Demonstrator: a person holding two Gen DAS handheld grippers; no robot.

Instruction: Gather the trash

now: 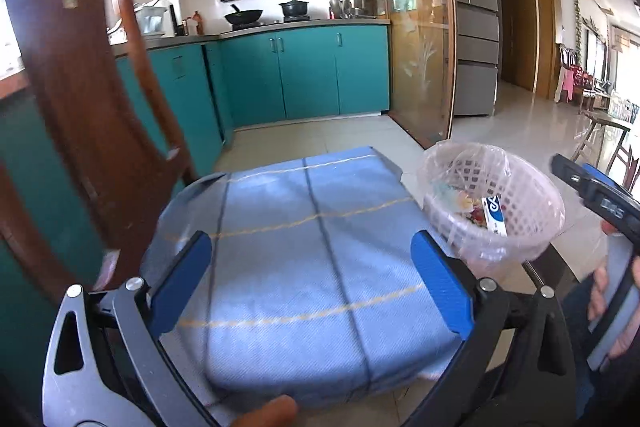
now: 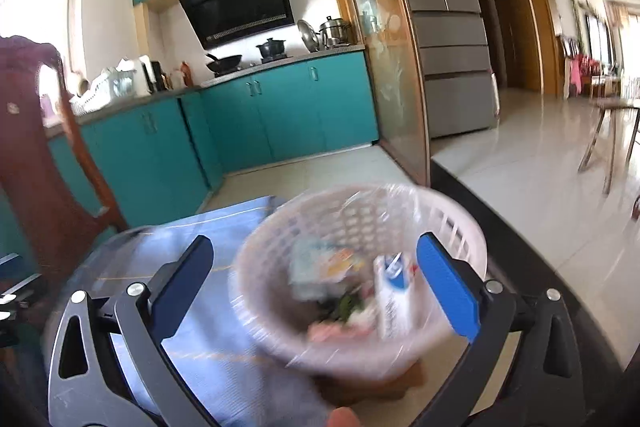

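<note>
teal kitchen cabinets [image 1: 304,75] stand behind a bench under a blue cloth [image 1: 304,267], which shows no litter. at its right edge the lined white basket [image 1: 516,211] already holds wrappers and a small carton [image 2: 394,295], so collecting looks about finished. left gripper [image 1: 316,291] and right gripper [image 2: 320,291]: jaws wide apart, holding nothing.

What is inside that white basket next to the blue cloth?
The white basket is lined with a clear plastic bag and holds trash: a white and blue carton upright against its wall, plus colourful wrappers. Whatever lies beneath them is covered.
</note>
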